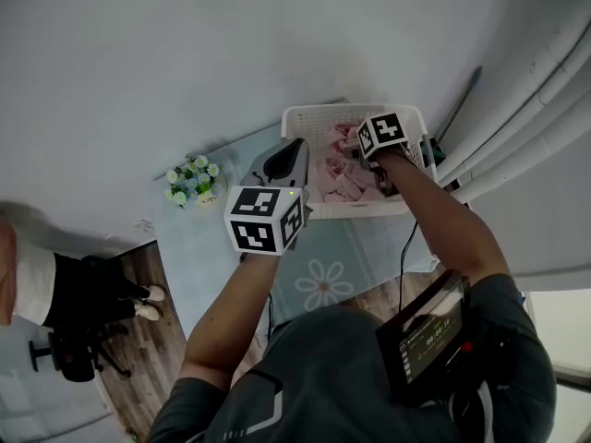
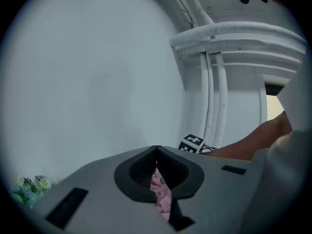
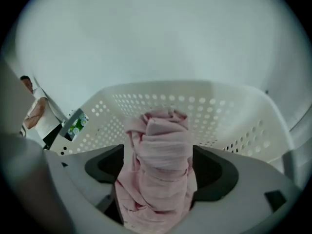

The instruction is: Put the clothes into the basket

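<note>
Head view: a white perforated plastic basket (image 1: 305, 116) holds crumpled pink clothes (image 1: 337, 178).

Left gripper view: the left gripper (image 2: 156, 150) has its jaws together, with pink patterned fabric (image 2: 161, 194) showing through the slit.

Right gripper view: the right gripper (image 3: 158, 152) is spread wide around a bunched pink cloth (image 3: 158, 169), above the basket.

Ahead of you stands a plain pale wall (image 1: 185, 44), bare and evenly lit. Along your right, thick white pipes (image 1: 554, 81) run side by side against it, and a thin dark rod (image 1: 466, 92) slants near them. Wood-plank floor (image 1: 129, 377) shows at your lower left, with the black wheeled base of an office chair (image 1: 69, 358) on it. Just beside the chair stands a person (image 1: 92, 289) in dark trousers and white shoes. A pale blue cover (image 1: 360, 247) printed with a white daisy lies below you. A small bunch of white and green flowers (image 1: 194, 183) sits near its far left edge.
</note>
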Demonstrator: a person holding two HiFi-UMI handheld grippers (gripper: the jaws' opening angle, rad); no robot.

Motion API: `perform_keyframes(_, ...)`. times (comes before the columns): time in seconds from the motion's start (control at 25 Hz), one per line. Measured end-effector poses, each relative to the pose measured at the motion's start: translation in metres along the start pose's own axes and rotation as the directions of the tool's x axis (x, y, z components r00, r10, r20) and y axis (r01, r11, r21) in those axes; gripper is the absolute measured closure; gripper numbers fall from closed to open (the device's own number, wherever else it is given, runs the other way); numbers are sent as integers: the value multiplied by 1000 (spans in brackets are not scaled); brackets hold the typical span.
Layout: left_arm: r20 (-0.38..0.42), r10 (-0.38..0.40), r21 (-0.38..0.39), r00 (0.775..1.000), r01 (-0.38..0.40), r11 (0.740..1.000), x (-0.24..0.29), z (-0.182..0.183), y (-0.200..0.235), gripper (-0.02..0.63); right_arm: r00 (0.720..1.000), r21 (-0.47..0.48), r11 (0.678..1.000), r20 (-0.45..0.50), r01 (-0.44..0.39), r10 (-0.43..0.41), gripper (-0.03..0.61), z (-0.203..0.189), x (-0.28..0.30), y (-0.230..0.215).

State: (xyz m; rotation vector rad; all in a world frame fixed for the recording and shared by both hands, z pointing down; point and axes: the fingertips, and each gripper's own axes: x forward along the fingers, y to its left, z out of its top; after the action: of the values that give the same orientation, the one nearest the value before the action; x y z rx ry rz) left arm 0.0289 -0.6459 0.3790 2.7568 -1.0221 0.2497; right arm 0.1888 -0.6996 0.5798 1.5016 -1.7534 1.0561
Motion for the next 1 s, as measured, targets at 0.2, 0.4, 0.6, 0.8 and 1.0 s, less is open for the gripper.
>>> perform_keyframes(0.2,33,8,16,999,-8,1000,-21,10,-23,604,963,-59,998,269,13,3,144,39,-80,16)
perform_keyframes(0.4,89,12,28,996,-15,1000,-47,18,-53,604,855,-78,994,508,-73,102,144,44,-168,46)
perform_keyframes(0.6,141,17,10,990,-18,1000,-78,21,-82,604,751,-175,976,625,-130,212,144,24,-246,77)
perform_keyframes(0.8,172,50,27,984,-56,998,-111,23,-109,604,702,-255,959,661,-120,264,147,-13,-299,88)
perform_keyframes(1.0,211,75,83,975,-94,992,-142,37,-140,604,660,-317,944,690,-95,298,246,-46,-340,93)
